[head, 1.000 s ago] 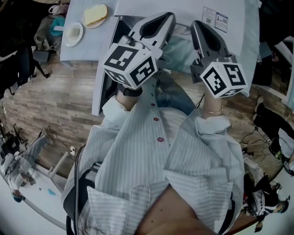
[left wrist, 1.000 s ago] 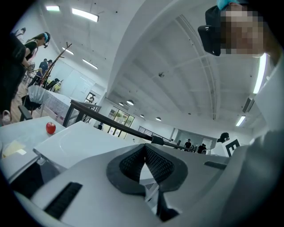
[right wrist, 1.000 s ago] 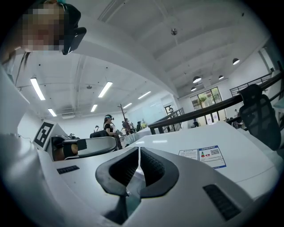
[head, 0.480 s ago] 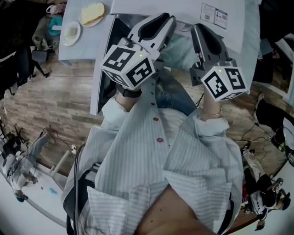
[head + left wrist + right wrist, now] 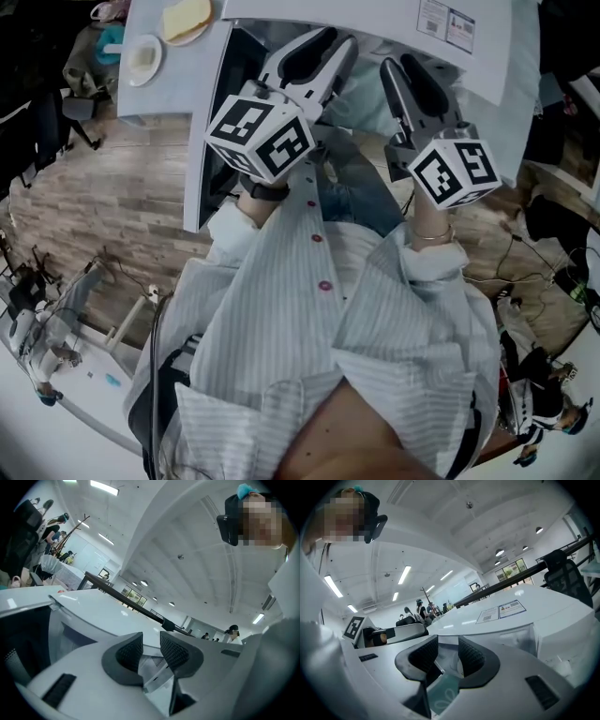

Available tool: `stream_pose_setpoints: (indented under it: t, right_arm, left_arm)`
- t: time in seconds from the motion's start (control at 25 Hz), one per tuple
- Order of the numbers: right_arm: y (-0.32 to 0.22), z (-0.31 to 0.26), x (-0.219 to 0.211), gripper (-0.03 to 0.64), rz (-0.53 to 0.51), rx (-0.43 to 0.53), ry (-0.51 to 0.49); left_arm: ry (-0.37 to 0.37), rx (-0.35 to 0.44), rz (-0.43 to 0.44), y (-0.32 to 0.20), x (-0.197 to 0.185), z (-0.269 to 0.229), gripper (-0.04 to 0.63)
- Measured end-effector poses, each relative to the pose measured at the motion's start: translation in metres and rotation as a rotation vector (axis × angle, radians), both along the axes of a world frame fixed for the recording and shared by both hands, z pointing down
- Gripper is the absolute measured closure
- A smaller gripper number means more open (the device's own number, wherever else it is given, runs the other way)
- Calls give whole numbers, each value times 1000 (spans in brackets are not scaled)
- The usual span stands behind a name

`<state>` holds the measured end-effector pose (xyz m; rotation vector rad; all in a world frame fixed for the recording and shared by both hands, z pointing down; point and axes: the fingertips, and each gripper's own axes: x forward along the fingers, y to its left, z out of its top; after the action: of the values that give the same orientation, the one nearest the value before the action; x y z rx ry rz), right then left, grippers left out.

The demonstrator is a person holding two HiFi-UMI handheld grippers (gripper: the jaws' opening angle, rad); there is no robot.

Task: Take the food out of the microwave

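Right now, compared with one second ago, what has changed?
Both the left gripper and the right gripper have just been opening their jaws. Neither grips anything, though an edge of the pale green dish shows between the right jaws. The microwave door stays open.

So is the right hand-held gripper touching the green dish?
Cannot tell. Right gripper view: the hand-held gripper, jaws just opened, straddles the dish; contact unclear.
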<state>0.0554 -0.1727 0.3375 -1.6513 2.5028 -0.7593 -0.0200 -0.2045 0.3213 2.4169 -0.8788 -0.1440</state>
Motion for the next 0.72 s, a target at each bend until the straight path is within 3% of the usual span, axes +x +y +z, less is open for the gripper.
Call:
stream_pose_setpoints:
  t: [0.52,0.72]
  right_arm:
    - [-4,68,-4,482,15,-155,-17]
    - [-10,95,-3,482,34,-204,-8]
  left_arm:
    - [-52,-190,-44,-3,-9,83,491]
    - [-36,-272,-64,-6,-7,110,491]
